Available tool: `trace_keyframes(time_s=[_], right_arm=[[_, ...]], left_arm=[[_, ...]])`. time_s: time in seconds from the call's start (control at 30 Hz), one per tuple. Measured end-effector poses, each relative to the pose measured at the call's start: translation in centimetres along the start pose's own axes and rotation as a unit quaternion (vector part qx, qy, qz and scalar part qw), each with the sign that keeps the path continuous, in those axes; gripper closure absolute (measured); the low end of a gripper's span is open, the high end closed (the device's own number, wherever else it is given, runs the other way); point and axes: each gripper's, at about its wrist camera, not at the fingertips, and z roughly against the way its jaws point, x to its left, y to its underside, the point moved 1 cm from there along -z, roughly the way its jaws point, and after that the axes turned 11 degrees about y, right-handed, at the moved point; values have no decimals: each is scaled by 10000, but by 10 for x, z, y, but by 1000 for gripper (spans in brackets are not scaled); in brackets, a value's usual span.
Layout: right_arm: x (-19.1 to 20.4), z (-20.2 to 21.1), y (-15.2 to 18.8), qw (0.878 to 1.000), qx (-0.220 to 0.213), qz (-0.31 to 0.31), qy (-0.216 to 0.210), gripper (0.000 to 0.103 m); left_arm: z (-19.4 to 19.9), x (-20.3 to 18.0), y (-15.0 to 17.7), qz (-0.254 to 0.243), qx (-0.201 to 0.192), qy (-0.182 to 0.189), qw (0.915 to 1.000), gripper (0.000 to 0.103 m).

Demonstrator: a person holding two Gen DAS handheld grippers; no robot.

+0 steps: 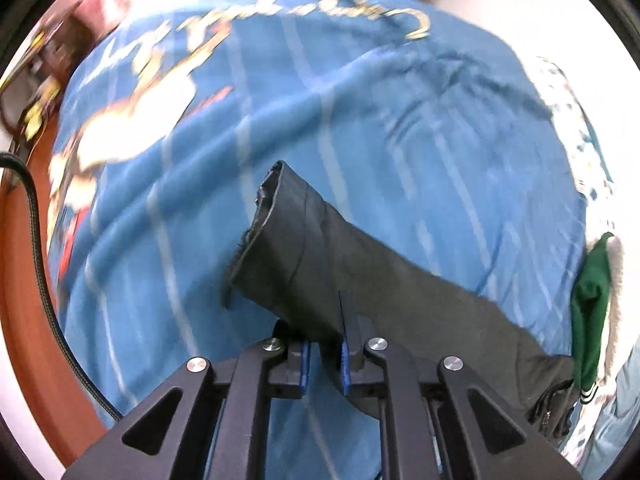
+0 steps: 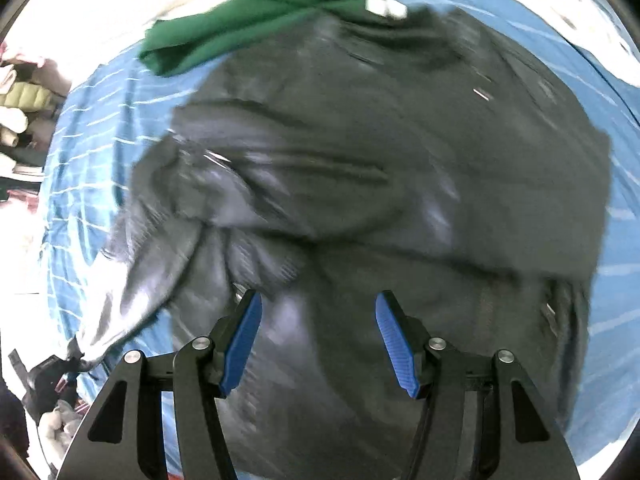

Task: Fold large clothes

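A large black jacket (image 2: 380,184) lies spread on a blue striped blanket (image 2: 92,128). In the left wrist view one black sleeve (image 1: 304,248) runs from my left gripper (image 1: 326,360) out over the blanket (image 1: 360,120), cuff end away from me. The left gripper is shut on the sleeve. My right gripper (image 2: 318,344) is open and empty, hovering over the jacket's body, with its blue pads (image 2: 394,340) wide apart. The right wrist view is blurred.
A green garment with white cuffs (image 2: 240,24) lies at the far edge of the jacket; it also shows at the right in the left wrist view (image 1: 592,304). A pile of clothes (image 2: 24,100) sits left of the bed. An orange-brown bed edge (image 1: 24,320) runs along the left.
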Motion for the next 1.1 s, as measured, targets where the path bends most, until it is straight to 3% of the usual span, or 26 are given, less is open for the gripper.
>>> trace_keyframes(time_s=[0.17,0.23,0.27,0.33,0.4,0.47,0.6,0.7,0.77,0.83,0.9,0.93,0.97,1.03,1.1], right_arm=[[65,-23,-49,9990,-274,104,-336,42],[92,-49,-61,9995,-133,287,-21,43],[106,-70,-65,9987,222,441,140,44],[120,-75,-68,9968,223,596,484,44],[125,-67,-69,9965,237,689,410,44],[118,-60,-65,9975,306,620,163,44],[97,-57,-52,9975,514,470,-93,44],[81,-57,-40,9974,612,362,-134,44],[72,-52,-33,9977,618,279,-63,44],[67,-46,-28,9980,558,237,183,39],[66,-34,-23,9949,250,214,957,28],[67,-27,-21,9873,50,213,1575,28],[67,-23,-20,9772,-99,205,2112,28],[67,-19,-19,9621,-260,139,2712,24],[67,-21,-19,9511,-414,18,3059,20]], left_arm=[[-11,-18,-17,-442,-65,86,9990,95],[-21,-17,-21,-344,50,266,9990,95],[-16,-12,-11,-284,104,357,9989,95],[-24,-6,-9,-158,302,524,9980,93],[-32,15,-3,149,534,735,9958,91],[-39,41,5,653,697,1055,9898,85],[-48,84,19,1707,586,1976,9635,77],[-56,79,13,1751,439,2107,9608,61],[-59,68,6,1658,349,2014,9647,44],[-60,52,1,1472,232,1663,9747,44],[-60,33,-5,1144,120,1209,9860,45],[-59,23,-9,926,29,953,9911,50],[-56,11,-13,658,-102,739,9950,79],[-49,-13,-21,92,-282,205,9993,87],[-39,-29,-24,-274,-455,8,9986,90]])
